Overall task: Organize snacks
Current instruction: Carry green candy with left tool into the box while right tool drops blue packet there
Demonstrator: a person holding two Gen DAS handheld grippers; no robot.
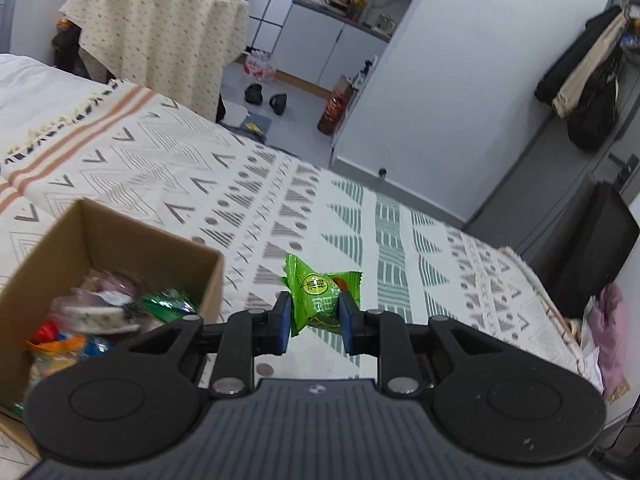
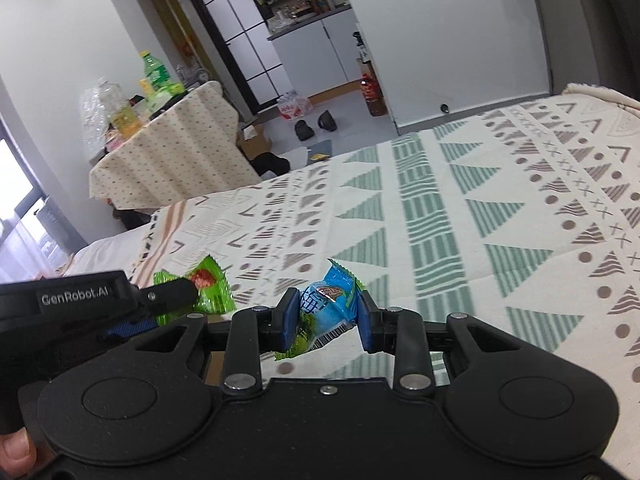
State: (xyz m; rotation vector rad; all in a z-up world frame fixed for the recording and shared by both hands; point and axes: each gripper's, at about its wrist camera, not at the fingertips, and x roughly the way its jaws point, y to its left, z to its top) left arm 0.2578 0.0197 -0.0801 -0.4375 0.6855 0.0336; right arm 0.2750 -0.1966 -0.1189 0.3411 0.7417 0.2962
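Observation:
My left gripper point(image 1: 314, 320) is shut on a green wrapped snack point(image 1: 320, 290), held above the patterned bed cover. An open cardboard box point(image 1: 188, 264) sits just left of it, holding several wrapped snacks point(image 1: 100, 316). My right gripper point(image 2: 328, 318) is shut on a blue and green wrapped snack point(image 2: 330, 304), also above the cover. In the right wrist view the left gripper's body point(image 2: 76, 300) comes in from the left with the green snack point(image 2: 208, 284) in it, close beside my right gripper.
The patterned cover point(image 1: 360, 216) spreads over the bed ahead. Beyond the bed stand a cloth-draped table point(image 1: 160, 36) with bottles and a grey floor with shoes point(image 1: 266, 98). A thumb point(image 2: 14, 450) shows at the lower left of the right wrist view.

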